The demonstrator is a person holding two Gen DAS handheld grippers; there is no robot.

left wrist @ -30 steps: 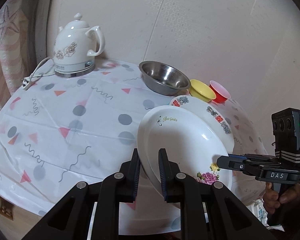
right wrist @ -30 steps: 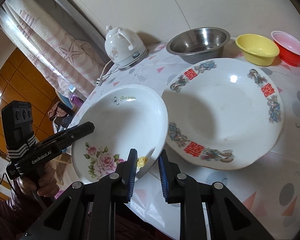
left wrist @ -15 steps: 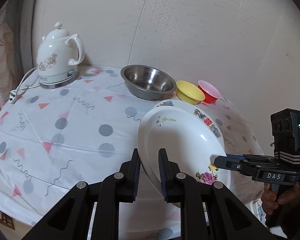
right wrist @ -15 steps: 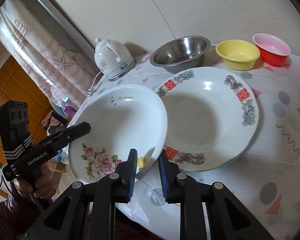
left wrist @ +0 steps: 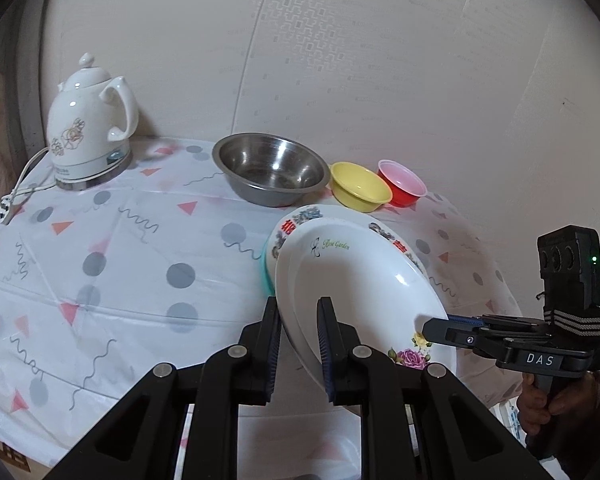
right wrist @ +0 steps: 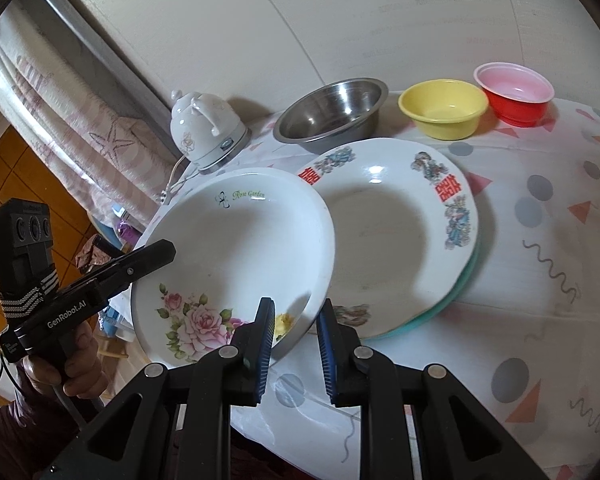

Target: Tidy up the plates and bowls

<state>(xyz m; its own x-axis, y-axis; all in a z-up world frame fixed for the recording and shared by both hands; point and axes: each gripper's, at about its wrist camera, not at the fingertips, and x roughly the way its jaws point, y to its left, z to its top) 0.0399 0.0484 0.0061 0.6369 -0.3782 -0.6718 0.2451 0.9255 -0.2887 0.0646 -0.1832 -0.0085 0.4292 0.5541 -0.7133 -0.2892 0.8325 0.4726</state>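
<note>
Both grippers hold one white rose plate (left wrist: 352, 280) (right wrist: 236, 248) above the table's front edge. My left gripper (left wrist: 298, 320) is shut on its left rim. My right gripper (right wrist: 294, 320) is shut on its near rim by the yellow flower; it also shows in the left wrist view (left wrist: 432, 328). The left gripper shows in the right wrist view (right wrist: 160, 252). A patterned plate with red characters (right wrist: 400, 224) (left wrist: 388, 236) lies on a teal plate (right wrist: 452, 300), partly under the held plate. Behind stand a steel bowl (left wrist: 270, 168) (right wrist: 332, 110), a yellow bowl (left wrist: 360, 186) (right wrist: 444, 108) and a red bowl (left wrist: 402, 182) (right wrist: 516, 92).
A white ceramic kettle (left wrist: 88, 124) (right wrist: 208, 128) with a cord stands at the back left on the patterned tablecloth (left wrist: 112, 260). A wall runs close behind the bowls. A curtain (right wrist: 68, 100) hangs left of the table.
The rose plate has moved with both grippers toward the patterned plate and now overlaps more of it. Both grips are unchanged.
</note>
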